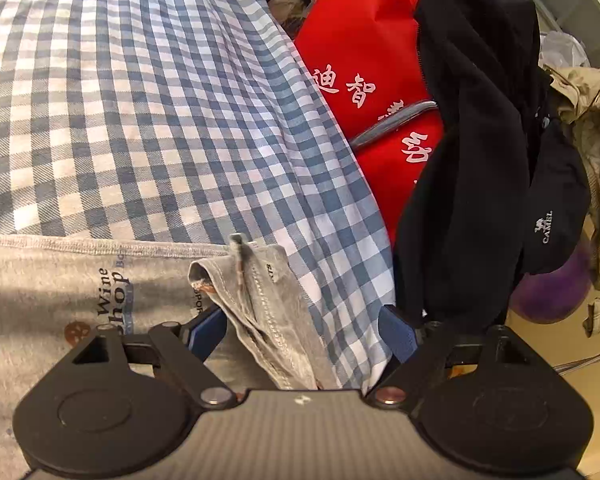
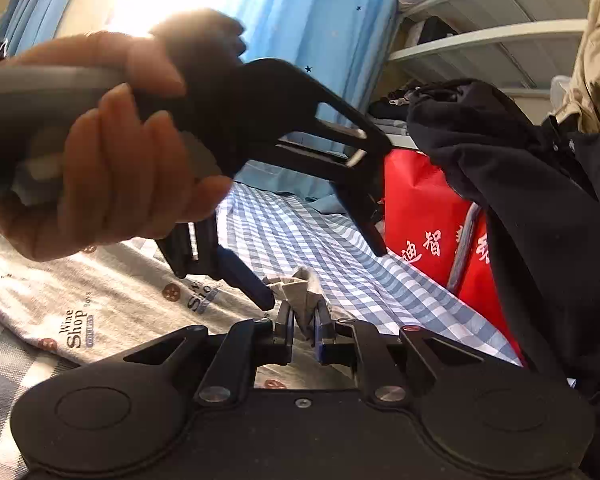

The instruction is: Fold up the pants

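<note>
Grey printed pants [image 1: 40, 288] lie flat on a blue checked bed sheet [image 1: 140, 100]. One bunched corner of the pants [image 1: 256, 304] stands up between the fingers of my left gripper [image 1: 300, 324], which is open around it. In the right wrist view my right gripper [image 2: 304, 328] is shut on that same bunched corner [image 2: 300, 292]. The pants [image 2: 100, 300] spread to the left there. The left gripper [image 2: 260, 292] comes in from above left, held by a hand [image 2: 112, 184], with one finger beside the corner.
A red bag with white characters [image 1: 364, 60] stands at the bed's right edge. Black clothing [image 1: 472, 120] hangs over it, with a black cap [image 1: 552, 216] and beige garment [image 1: 596, 152] further right. A blue curtain [image 2: 320, 40] and white shelves [image 2: 500, 36] are behind.
</note>
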